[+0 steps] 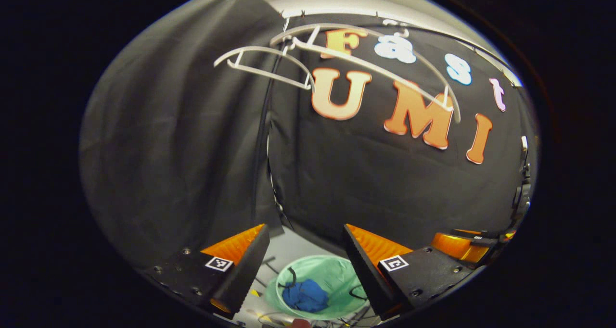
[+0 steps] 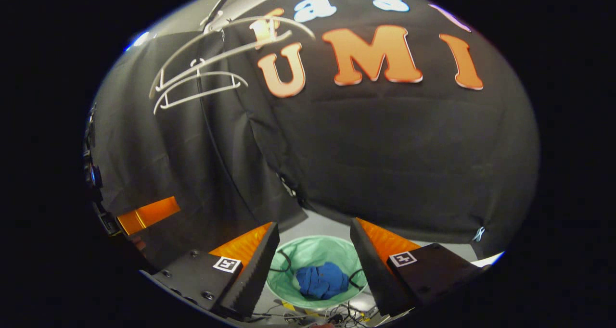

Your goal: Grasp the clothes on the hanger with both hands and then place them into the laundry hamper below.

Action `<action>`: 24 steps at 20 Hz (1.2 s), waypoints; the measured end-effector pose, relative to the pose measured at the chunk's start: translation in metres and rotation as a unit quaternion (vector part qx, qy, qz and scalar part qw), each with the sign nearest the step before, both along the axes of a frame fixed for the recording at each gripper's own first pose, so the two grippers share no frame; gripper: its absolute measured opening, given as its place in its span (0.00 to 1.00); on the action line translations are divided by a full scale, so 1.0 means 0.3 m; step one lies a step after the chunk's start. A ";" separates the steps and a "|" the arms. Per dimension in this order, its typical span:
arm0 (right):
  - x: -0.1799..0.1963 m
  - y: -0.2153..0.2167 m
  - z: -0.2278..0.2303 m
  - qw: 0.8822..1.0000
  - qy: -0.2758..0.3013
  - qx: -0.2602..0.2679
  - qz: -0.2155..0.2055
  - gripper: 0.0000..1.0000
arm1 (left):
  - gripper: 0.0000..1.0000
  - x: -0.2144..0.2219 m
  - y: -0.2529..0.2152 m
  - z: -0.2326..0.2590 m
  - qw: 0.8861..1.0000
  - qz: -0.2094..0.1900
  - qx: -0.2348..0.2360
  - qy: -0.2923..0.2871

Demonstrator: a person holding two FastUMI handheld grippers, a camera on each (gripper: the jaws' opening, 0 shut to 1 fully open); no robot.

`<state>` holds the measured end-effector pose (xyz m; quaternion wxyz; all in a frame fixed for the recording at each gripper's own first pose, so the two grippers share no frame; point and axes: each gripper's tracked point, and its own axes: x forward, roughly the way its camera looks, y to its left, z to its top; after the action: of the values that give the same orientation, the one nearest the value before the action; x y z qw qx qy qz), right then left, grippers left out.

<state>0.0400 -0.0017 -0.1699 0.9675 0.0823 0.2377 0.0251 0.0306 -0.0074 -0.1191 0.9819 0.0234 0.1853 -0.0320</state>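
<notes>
Below both grippers, on the pale floor (image 1: 301,244) at the foot of the black cloth wall (image 1: 365,174): a green laundry hamper (image 1: 337,275), mouth open upward. Inside the hamper, a crumpled blue garment (image 1: 304,295), lying low against the liner, off the hangers. Same hamper (image 2: 315,256) and same blue garment (image 2: 321,280) seen in the right gripper view, framed between the two fingers. Black cords over the hamper rim on both sides. Loose cables (image 2: 337,313) on the floor just beside the hamper, on the near side.

Left gripper (image 1: 304,241) above the hamper, fingers spread wide, nothing between them. Right gripper (image 2: 314,234) likewise above the hamper, fingers wide apart, gripping nothing. Square black-and-white marker on each finger block.

High above the hamper, two white hangers (image 1: 269,66) bare against the cloth wall, one in front of the other; also seen upper left in the right gripper view (image 2: 199,78).

Well to the right of the hamper in the left gripper view, part of the other gripper (image 1: 457,245) at the edge. Left of the hamper in the right gripper view, an orange part of the other gripper (image 2: 149,213) at the edge.
</notes>
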 end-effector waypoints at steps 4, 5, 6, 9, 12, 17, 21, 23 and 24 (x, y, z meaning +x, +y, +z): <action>-0.004 -0.023 0.243 0.997 -0.077 0.001 0.001 0.96 | 0.95 0.031 -0.029 0.218 0.997 0.004 0.003 -0.071; 0.002 -0.026 0.296 0.996 -0.094 0.003 0.000 0.96 | 0.95 0.027 -0.040 0.255 0.997 0.005 0.000 -0.082; 0.010 -0.029 0.350 0.994 -0.111 0.005 -0.002 0.96 | 0.95 0.018 -0.052 0.301 0.996 0.004 -0.005 -0.094; 0.035 -0.047 0.496 0.988 -0.156 0.005 -0.012 0.85 | 0.92 0.033 -0.070 0.419 0.992 0.000 -0.012 -0.126; 0.030 -0.071 0.589 0.983 -0.185 -0.002 -0.020 0.85 | 0.92 0.035 -0.078 0.497 0.989 -0.002 -0.014 -0.150; -0.022 -0.131 0.686 0.974 -0.223 -0.002 -0.033 0.90 | 0.92 0.023 -0.099 0.584 0.985 0.002 -0.022 -0.170; -0.044 -0.170 0.733 0.969 -0.245 -0.010 -0.035 0.85 | 0.92 0.002 -0.125 0.623 0.982 0.001 -0.011 -0.191; -0.050 -0.178 0.741 0.968 -0.250 -0.018 -0.032 0.96 | 0.92 -0.018 -0.142 0.617 0.982 0.002 -0.010 -0.188; -0.051 -0.176 0.741 0.968 -0.248 -0.017 -0.028 0.96 | 0.92 -0.027 -0.150 0.612 0.983 0.000 -0.014 -0.185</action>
<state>0.0248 -0.0545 0.0523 0.9978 0.0634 -0.0117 0.0132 0.0224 -0.0524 0.0644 0.9994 0.0155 -0.0002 -0.0294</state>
